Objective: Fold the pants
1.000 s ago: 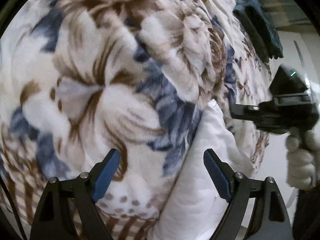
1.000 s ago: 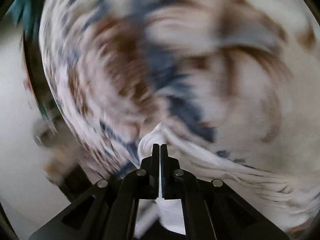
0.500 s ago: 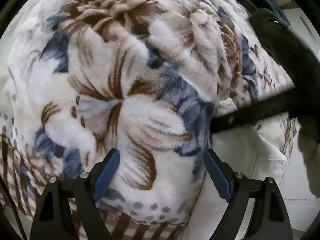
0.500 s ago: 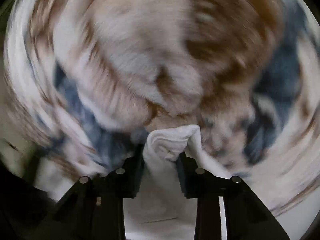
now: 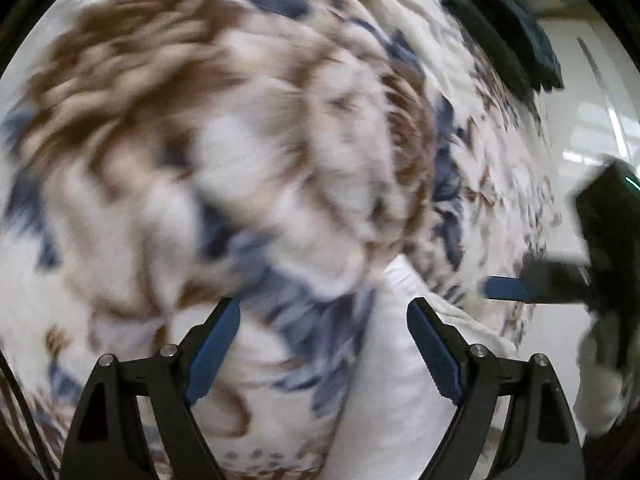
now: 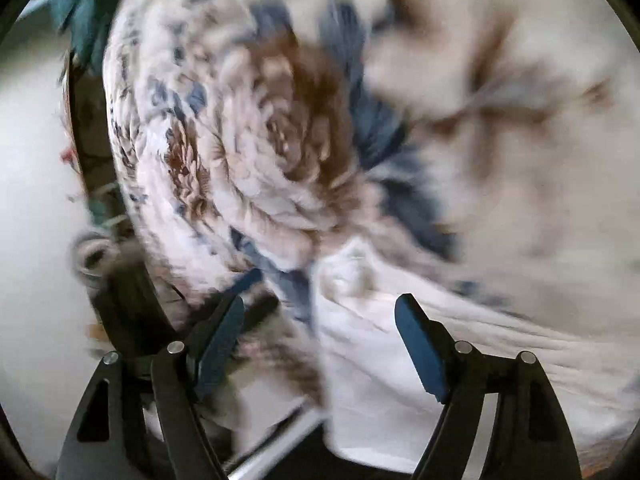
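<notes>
Right gripper [image 6: 320, 332] has released the white cotton pants [image 6: 400, 380]; left gripper [image 5: 324, 344] also gapes empty. Risk: fold slumps on the floral fleece blanket [image 5: 240, 140] beneath.

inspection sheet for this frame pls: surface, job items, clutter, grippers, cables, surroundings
Surface: floral blanket in brown, blue and cream; both views motion-blurred.
Job's things: white pants lying on the blanket, bunched at the top edge, no finger visibly gripping them.
Clutter: dark teal garment at the blanket's far edge.
Grippers: left gripper open, above blanket and pants edge; right gripper open over the pants, also seen at the right of the left wrist view.
Cables: thin dark line at the lower left of the left wrist view, possibly a cable.
Surroundings: pale floor beyond the blanket.
</notes>
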The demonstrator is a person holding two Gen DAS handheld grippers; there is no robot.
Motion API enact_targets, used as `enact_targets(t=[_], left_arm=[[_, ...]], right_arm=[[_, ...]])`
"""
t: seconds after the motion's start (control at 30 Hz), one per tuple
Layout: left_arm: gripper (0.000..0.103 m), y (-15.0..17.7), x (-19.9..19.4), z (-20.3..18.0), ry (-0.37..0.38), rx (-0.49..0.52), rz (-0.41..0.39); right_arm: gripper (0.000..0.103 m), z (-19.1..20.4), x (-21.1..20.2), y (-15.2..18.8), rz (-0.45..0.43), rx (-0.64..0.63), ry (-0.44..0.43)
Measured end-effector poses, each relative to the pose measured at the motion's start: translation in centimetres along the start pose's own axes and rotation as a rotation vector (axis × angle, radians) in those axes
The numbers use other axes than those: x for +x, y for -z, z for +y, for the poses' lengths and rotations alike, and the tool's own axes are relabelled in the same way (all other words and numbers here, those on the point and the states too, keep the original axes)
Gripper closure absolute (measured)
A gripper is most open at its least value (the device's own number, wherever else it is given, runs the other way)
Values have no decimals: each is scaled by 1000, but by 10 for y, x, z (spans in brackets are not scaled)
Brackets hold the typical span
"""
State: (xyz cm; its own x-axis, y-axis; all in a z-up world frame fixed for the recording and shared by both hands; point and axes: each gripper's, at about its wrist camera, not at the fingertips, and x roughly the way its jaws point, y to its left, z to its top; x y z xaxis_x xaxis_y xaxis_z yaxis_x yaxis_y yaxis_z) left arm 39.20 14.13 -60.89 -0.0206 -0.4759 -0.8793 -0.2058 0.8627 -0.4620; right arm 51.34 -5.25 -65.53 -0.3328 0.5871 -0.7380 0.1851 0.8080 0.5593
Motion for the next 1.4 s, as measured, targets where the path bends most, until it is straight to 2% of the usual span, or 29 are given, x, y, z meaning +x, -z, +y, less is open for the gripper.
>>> enact_targets(t=[0.07, 0.1, 0.17, 0.23, 0.33, 0.4, 0.43, 0.5, 0.53, 0.57, 0.63, 0.67, 0.7, 0.73, 0.8, 0.83, 0.93, 1.03, 1.1, 1.17, 1.2, 1.23, 1.27, 1.3, 1.37, 1.4], left_arm=[[18, -14, 18, -17, -8, 61, 67], [18, -19, 27, -29, -37, 119, 103], [18, -26, 44, -55, -154, 261, 137], [24, -27, 57, -77, -278, 409, 148], [23, -14, 79, -103, -459, 640, 162], [20, -7, 88, -108, -525, 729, 159], [18, -5, 91, -108, -542, 765, 154], [10, -10, 94, -104, -525, 764, 156], [9, -13, 94, -100, -509, 757, 161], [9, -15, 91, -98, -502, 751, 163], [9, -8, 87, -96, -527, 778, 153], [9, -5, 85, -95, -545, 795, 147], [9, -3, 85, -94, -553, 796, 146], [9, -3, 84, -91, -554, 785, 151], [9, -2, 84, -90, -552, 775, 153], [9, -2, 85, -92, -552, 774, 153], [8, -5, 84, -92, -544, 780, 148], [8, -8, 79, -91, -528, 743, 148], [8, -8, 73, -93, -514, 698, 142], [8, -8, 53, -93, -444, 608, 95], [9, -6, 40, -92, -380, 555, 60], [8, -3, 29, -90, -326, 504, 34], [8, 2, 16, -85, -261, 430, 18], [2, 9, 6, -80, -187, 366, 6], [0, 27, -7, -70, -73, 274, -33], [0, 39, -8, -64, -18, 234, -37]], right_arm=[[23, -2, -29, 18, -92, -12, 116], [23, -22, -57, 20, -142, 3, 176], [23, -66, -99, 42, -226, 64, 245], [23, -100, -116, 65, -295, 147, 279], [22, -182, -123, 100, -317, 280, 221], [23, -214, -112, 109, -313, 344, 135], [23, -222, -109, 113, -314, 348, 110], [23, -229, -94, 114, -308, 325, 96], [23, -231, -87, 114, -300, 321, 129], [23, -232, -82, 113, -310, 308, 123], [26, -232, -78, 111, -330, 288, 117], [30, -235, -78, 110, -332, 281, 100], [45, -237, -78, 111, -328, 283, 68], [53, -235, -77, 111, -329, 281, 45], [74, -226, -76, 111, -322, 232, 100], [78, -220, -79, 112, -334, 208, 133], [84, -219, -84, 117, -378, 210, 217], [86, -237, -82, 118, -391, 272, 191], [85, -234, -81, 115, -367, 236, 181], [82, -235, -82, 112, -321, 220, 155], [67, -238, -85, 112, -311, 214, 140], [35, -240, -88, 113, -304, 206, 118], [20, -243, -93, 117, -307, 194, 84], [12, -245, -97, 121, -321, 177, 59], [12, -247, -97, 127, -323, 127, 18], [11, -250, -90, 130, -292, 108, 17]])
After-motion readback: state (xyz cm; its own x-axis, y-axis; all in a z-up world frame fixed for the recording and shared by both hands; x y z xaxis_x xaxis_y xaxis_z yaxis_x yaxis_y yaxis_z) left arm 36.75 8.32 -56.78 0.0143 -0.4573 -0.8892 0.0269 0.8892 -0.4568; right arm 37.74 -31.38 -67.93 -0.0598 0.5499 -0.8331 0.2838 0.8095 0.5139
